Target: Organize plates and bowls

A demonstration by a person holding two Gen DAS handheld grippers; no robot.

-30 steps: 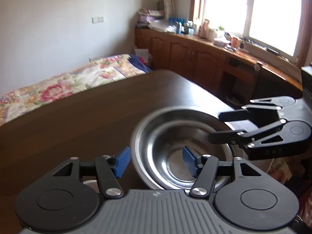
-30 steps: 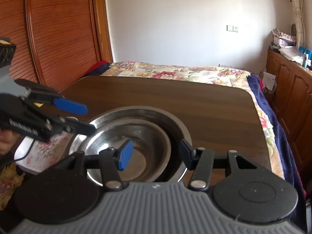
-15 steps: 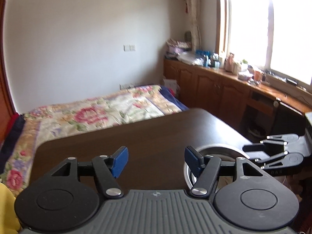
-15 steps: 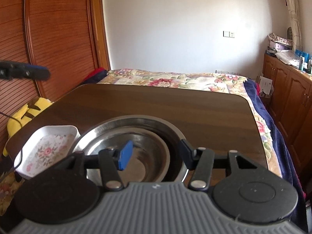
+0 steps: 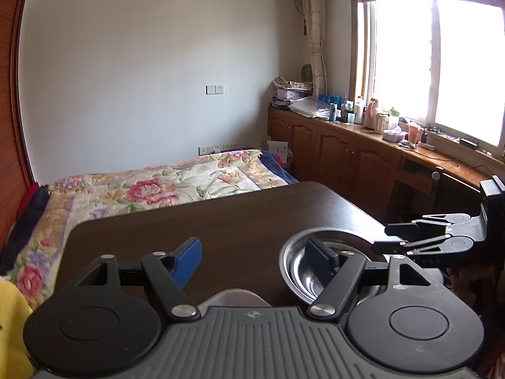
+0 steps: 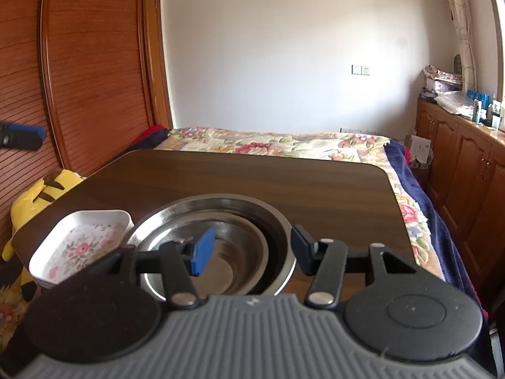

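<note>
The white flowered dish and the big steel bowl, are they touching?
Cannot tell. In the right wrist view the white flowered dish sits right against the steel bowl, but the gripper's finger linkage hides where their rims meet.

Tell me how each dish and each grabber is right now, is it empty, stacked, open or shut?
Big metal bowl: upright on the table, a smaller bowl nested inside.
Smaller metal bowl: upright, empty.
White flowered dish: upright, empty, beside the big bowl at the table edge.
Left gripper: open, holding nothing.
Right gripper: open, holding nothing.
</note>
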